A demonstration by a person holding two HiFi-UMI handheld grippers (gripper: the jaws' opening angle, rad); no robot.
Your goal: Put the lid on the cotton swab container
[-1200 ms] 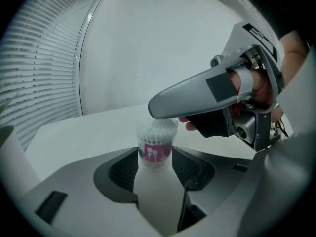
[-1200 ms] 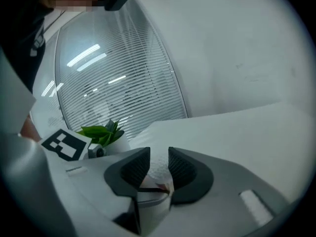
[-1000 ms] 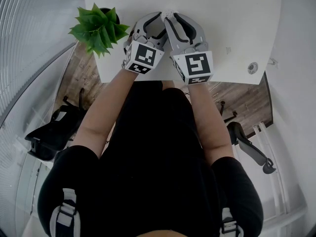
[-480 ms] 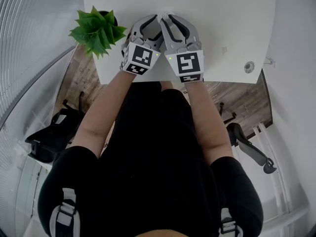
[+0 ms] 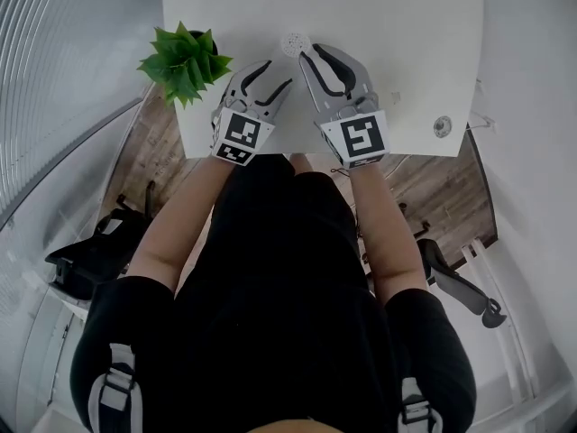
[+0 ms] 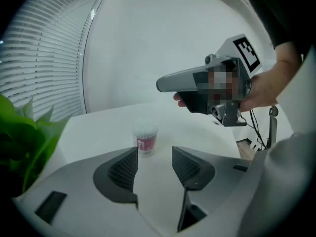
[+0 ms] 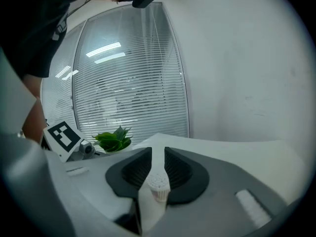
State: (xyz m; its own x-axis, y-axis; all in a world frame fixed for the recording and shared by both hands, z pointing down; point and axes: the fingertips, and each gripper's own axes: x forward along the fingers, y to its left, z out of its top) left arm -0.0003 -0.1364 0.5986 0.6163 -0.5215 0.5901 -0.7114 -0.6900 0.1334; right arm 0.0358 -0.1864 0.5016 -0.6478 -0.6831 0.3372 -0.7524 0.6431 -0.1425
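Note:
The cotton swab container (image 5: 293, 43) is a small clear tub with a red label (image 6: 145, 141). It stands upright on the white table (image 5: 406, 43), free of both grippers. Its top looks hazy, as if a clear lid covers the white swab heads; I cannot tell for certain. My left gripper (image 5: 278, 72) hovers just short of it, jaws wide open and empty (image 6: 154, 157). My right gripper (image 5: 317, 50) is raised beside the tub (image 6: 163, 84). Its jaws stand a narrow gap apart with nothing gripped (image 7: 158, 157). The tub (image 7: 158, 184) shows below through that gap.
A green potted plant (image 5: 185, 61) stands at the table's left edge, close to the left gripper. A small round fitting (image 5: 442, 126) sits near the table's right front corner. Window blinds (image 7: 128, 83) and a white wall lie beyond the table.
Both grippers have drawn back and up from the container, which they flanked closely a second ago. The container now stands alone past their tips.

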